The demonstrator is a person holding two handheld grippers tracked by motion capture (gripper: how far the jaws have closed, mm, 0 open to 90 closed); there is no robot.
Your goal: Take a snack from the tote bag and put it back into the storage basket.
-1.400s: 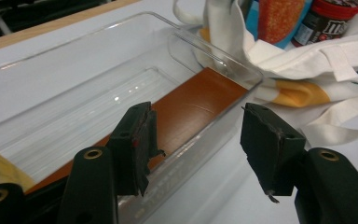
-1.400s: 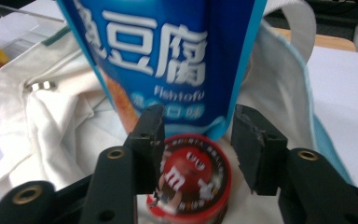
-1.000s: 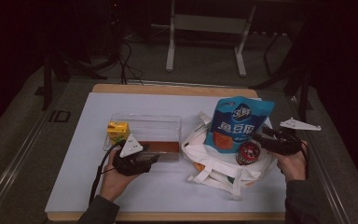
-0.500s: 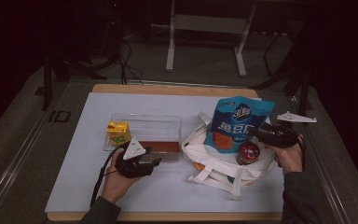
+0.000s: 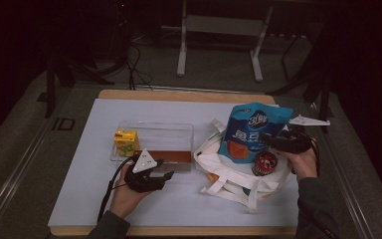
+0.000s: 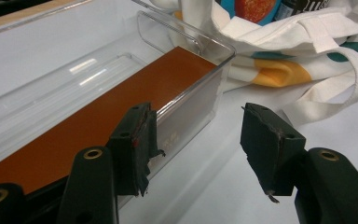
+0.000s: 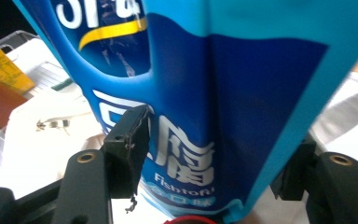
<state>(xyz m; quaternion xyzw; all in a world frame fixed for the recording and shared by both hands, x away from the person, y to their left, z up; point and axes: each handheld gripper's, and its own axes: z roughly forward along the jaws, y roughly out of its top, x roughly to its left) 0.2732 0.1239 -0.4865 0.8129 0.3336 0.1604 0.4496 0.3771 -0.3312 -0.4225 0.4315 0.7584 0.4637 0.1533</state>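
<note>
My right gripper (image 5: 273, 141) is clamped on the blue snack bag (image 5: 252, 130), right of centre in high view, upright over the white tote bag (image 5: 229, 174). Red-lidded jar (image 5: 264, 163) just below it. My left gripper (image 5: 160, 172), lower centre, jaws wide apart w/ nothing btwn, at the clear tray (image 5: 154, 134)'s near corner; brown slab (image 5: 171, 157) inside, yellow carton (image 5: 126, 142) at tray's left end.

My blue snack bag (image 5: 252, 133) is showing white lettering, a yellow swoosh and an orange patch. The white tote bag (image 5: 229, 172) is carrying teal and orange spots. The carton (image 5: 126, 141) is showing yellow, the clear box (image 5: 154, 135) holding a brown slab (image 6: 102, 126).
</note>
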